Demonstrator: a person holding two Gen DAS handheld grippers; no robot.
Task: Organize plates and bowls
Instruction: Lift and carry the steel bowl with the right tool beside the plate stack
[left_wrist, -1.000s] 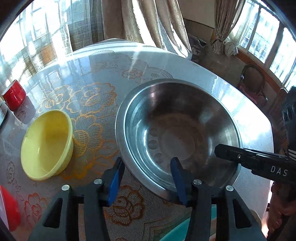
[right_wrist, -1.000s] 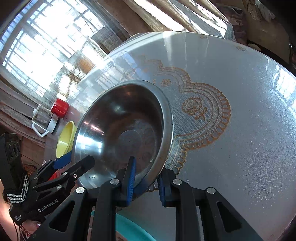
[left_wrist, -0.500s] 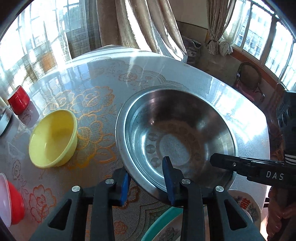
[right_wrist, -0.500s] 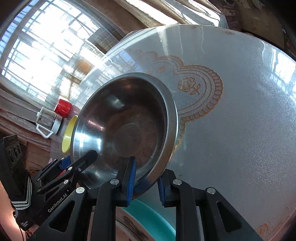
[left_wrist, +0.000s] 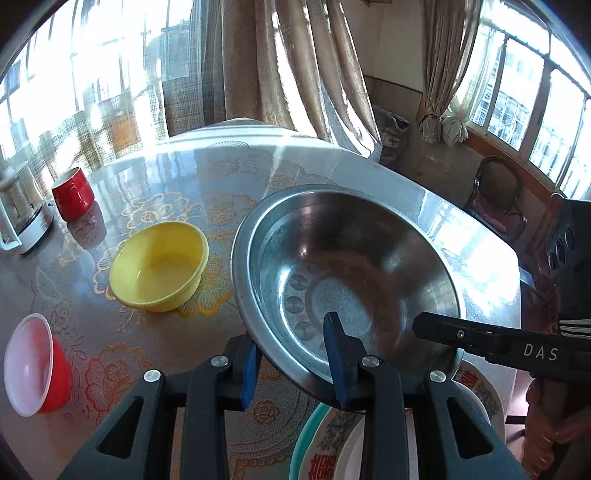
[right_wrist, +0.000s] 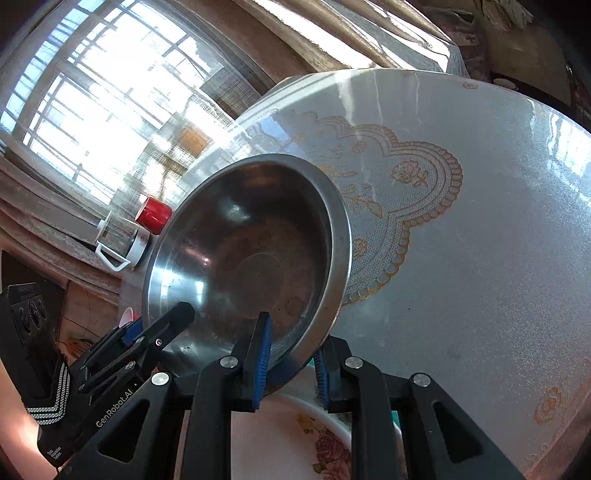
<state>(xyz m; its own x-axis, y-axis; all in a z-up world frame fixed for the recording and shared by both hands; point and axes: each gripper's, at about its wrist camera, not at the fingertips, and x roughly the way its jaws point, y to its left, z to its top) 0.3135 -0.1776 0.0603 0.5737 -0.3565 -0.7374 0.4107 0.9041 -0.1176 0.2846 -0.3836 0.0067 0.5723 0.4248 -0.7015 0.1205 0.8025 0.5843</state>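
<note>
Strong daylight was admitted through the windows (left_wrist: 524, 110), which were blown out to white in both views. Heavy glare was recorded on the glossy table (right_wrist: 480, 258) and bright highlights inside the steel bowl (left_wrist: 343, 273). Pronounced fisheye bending and dark vignetting were observed at the edges. No motion blur was noted.

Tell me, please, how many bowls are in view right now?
3: a steel bowl held at its rim by both grippers, a yellow bowl left of it, a red bowl nearer left; others may be hidden.
</note>
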